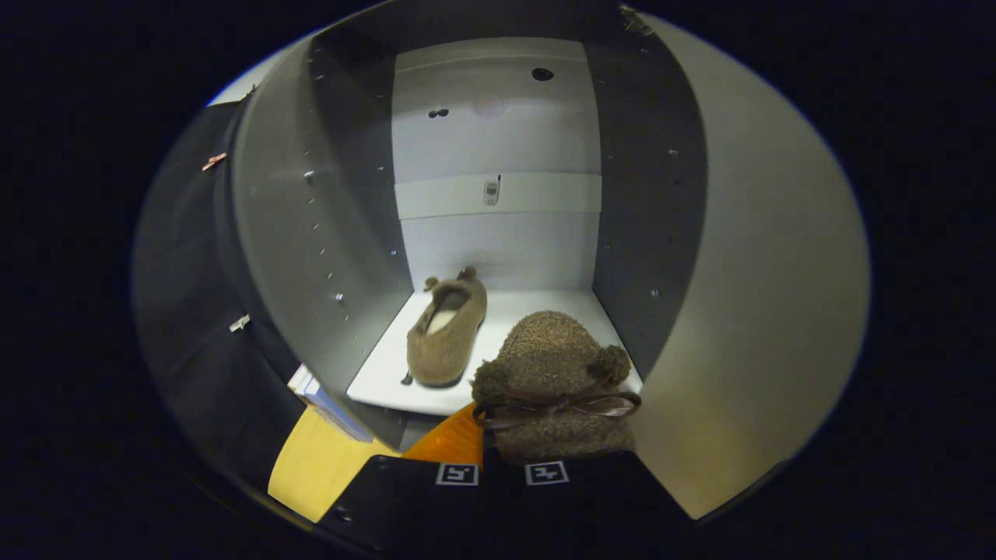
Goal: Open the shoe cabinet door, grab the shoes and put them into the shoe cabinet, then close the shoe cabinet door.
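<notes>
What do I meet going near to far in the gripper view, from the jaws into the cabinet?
Gripper, jaws closed on the held slipper → second slipper lying on the cabinet floor → white back panel with its small fitting.

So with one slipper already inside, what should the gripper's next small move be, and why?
Probably ease forward and set the held slipper on the white shelf beside the first slipper. The gripper appears shut on it, right at the open cabinet's front edge.
</notes>
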The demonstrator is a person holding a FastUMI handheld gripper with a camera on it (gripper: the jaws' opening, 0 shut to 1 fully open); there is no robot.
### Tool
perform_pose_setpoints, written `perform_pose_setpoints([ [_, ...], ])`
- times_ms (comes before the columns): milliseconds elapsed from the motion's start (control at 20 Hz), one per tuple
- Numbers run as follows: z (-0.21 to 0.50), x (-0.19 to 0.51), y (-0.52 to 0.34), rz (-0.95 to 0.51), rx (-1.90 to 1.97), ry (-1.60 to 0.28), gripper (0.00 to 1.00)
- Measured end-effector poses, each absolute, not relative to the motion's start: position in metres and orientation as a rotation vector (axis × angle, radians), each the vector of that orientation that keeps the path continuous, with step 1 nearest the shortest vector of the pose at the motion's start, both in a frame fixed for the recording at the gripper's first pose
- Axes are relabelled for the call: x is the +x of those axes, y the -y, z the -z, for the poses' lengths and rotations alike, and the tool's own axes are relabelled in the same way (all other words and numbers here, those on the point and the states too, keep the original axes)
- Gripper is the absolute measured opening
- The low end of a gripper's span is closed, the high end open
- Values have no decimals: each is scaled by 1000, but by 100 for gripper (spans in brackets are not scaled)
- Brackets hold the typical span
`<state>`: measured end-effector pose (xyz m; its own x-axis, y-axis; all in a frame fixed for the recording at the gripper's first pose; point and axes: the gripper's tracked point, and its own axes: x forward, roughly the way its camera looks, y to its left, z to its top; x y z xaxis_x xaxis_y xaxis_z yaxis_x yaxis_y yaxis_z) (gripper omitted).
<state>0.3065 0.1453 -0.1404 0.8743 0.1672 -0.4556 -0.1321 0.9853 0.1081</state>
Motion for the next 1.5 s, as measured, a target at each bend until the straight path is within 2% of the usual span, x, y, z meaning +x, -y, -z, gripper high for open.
perform_pose_setpoints([
  [250,150,394,-145,-131,43,-478,8],
  [600,205,470,-163,-124,100,-566,7],
  [950,231,492,-161,-92,136,-618,7],
  [1150,234,489,-163,-90,135,-633,12],
  [1250,229,485,-162,-91,143,-639,18],
  [1400,223,475,-163,-98,161,-651,41],
  [1500,217,468,-164,-105,166,-650,60],
])
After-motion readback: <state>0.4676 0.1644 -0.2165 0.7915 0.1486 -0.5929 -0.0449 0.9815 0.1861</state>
